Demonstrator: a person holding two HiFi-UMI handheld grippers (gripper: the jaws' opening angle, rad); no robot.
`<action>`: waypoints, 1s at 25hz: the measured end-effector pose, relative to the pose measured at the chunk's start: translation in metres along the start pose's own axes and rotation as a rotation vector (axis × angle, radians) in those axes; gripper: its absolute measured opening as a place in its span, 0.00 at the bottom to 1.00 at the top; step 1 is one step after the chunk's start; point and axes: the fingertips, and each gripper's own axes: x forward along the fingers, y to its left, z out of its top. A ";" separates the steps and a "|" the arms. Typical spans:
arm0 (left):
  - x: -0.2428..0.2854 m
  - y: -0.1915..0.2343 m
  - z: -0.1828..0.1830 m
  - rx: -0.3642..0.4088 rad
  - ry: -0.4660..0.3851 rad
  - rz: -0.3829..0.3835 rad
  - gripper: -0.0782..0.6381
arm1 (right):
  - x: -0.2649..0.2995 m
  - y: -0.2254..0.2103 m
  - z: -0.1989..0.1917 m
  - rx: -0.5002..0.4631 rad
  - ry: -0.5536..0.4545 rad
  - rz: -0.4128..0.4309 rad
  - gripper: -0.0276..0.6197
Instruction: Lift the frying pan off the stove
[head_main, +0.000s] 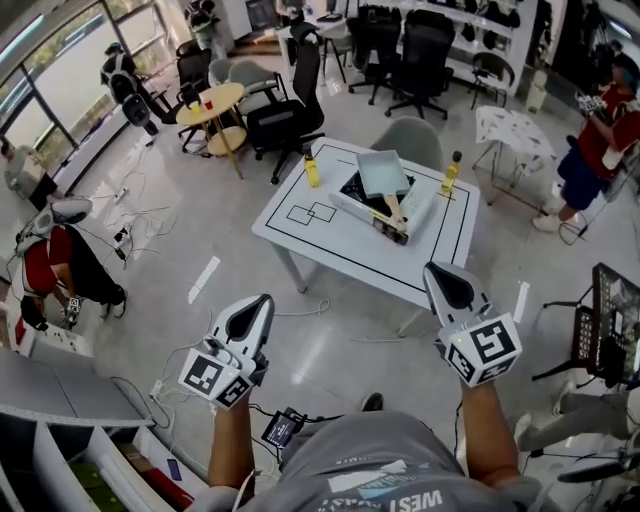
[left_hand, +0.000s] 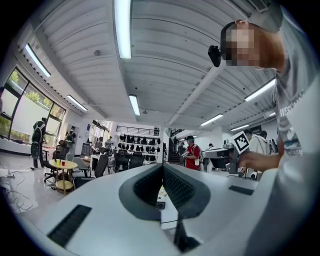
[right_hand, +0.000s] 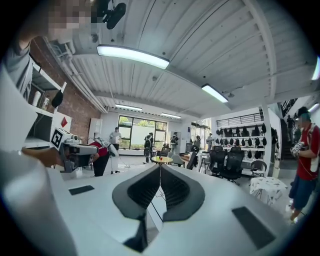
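Just behind the left hand-held gripper (head_main: 263, 300) and the right hand-held gripper (head_main: 431, 268), the person's grey shirt (head_main: 400, 450) carries upside-down print reading "WEST". The word beside it is cut off at the picture's edge. The left gripper view shows "WES" on the same shirt, right of the jaws.

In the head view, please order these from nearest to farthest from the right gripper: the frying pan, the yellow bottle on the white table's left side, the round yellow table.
1. frying pan, on the stove, ahead and left of the right gripper.
2. yellow bottle, at the white table's left edge.
3. round yellow table, far left, beyond both.
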 end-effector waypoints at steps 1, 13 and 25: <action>0.003 -0.002 0.001 0.005 -0.001 0.007 0.11 | 0.001 -0.005 -0.001 0.001 -0.003 0.006 0.07; 0.045 -0.010 -0.012 0.017 0.041 -0.011 0.11 | 0.002 -0.047 -0.029 0.051 0.023 -0.007 0.07; 0.152 0.021 -0.016 -0.013 0.037 -0.226 0.11 | 0.019 -0.093 -0.038 0.076 0.087 -0.181 0.07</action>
